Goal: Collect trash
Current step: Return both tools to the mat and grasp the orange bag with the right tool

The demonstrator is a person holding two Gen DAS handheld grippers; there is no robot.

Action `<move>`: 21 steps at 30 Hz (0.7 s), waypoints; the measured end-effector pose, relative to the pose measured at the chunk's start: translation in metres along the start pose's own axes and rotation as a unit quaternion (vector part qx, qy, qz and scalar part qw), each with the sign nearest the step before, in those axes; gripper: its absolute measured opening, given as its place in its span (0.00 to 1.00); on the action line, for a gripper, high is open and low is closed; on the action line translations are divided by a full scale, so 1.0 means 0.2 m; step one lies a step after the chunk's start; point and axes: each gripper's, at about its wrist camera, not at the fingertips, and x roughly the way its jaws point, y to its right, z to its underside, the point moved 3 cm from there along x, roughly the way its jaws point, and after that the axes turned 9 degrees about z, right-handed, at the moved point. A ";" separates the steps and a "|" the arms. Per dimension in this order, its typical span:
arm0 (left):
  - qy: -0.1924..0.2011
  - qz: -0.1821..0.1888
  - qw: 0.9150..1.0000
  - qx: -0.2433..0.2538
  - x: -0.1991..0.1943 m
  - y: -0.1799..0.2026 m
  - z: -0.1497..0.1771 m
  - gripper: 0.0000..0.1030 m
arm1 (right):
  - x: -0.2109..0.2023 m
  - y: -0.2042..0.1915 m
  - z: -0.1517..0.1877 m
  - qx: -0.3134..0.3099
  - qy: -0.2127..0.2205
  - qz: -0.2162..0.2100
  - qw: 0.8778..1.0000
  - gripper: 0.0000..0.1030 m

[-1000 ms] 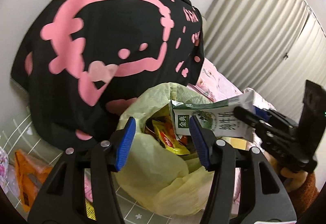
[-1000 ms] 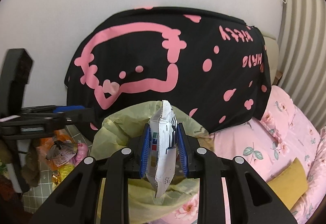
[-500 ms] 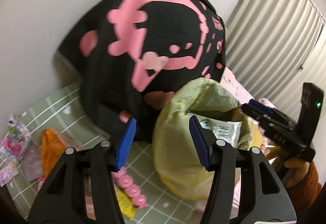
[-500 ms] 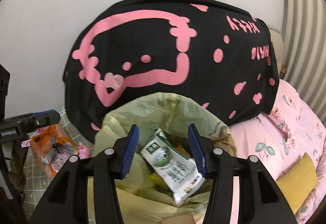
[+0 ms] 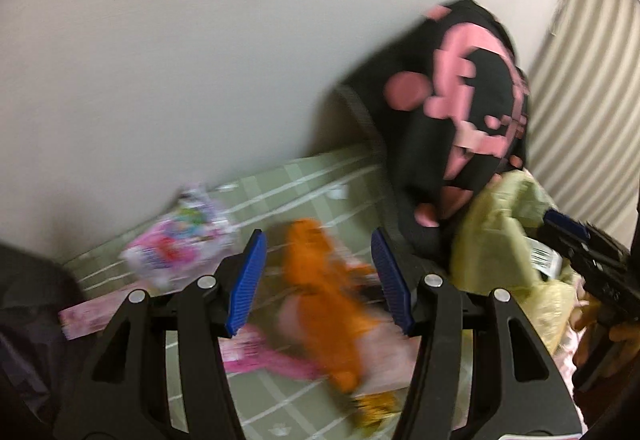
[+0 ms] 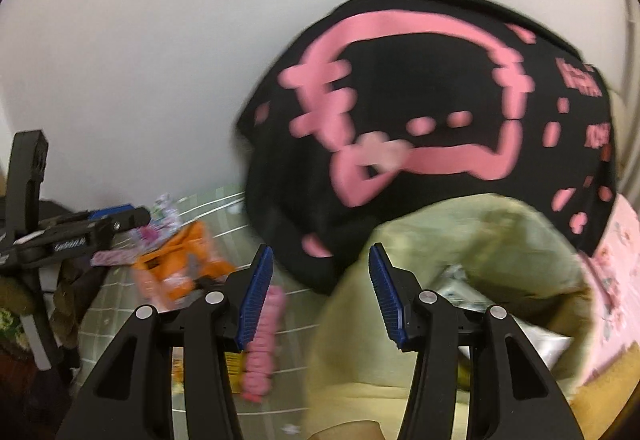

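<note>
With the milk carton (image 6: 460, 282) now dropped inside the yellow bag (image 6: 480, 236), the right gripper (image 6: 320, 296) hangs released and empty, while the unclenched left gripper (image 5: 318, 280) swings beside the bag toward the orange wrapper (image 5: 324, 304), the likely next pick.

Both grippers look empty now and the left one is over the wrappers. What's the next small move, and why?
Probably lower the left gripper onto the orange wrapper and close. Its jaws stand open with the wrapper lying right between them on the green mat, and the yellow trash bag sits open close by to the right.
</note>
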 end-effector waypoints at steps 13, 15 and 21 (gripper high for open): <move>-0.002 -0.093 0.987 -0.130 -0.15 -0.69 0.20 0.50 | 0.25 -0.40 0.12 -0.039 -0.060 -0.083 0.994 0.51; -0.010 -0.087 0.987 -0.135 -0.13 -0.71 0.22 0.50 | 0.27 -0.42 0.12 -0.047 -0.067 -0.081 0.993 0.51; -0.039 -0.072 0.994 -0.078 -0.01 -0.64 0.17 0.50 | 0.44 -0.48 0.15 -0.044 -0.113 -0.098 0.988 0.51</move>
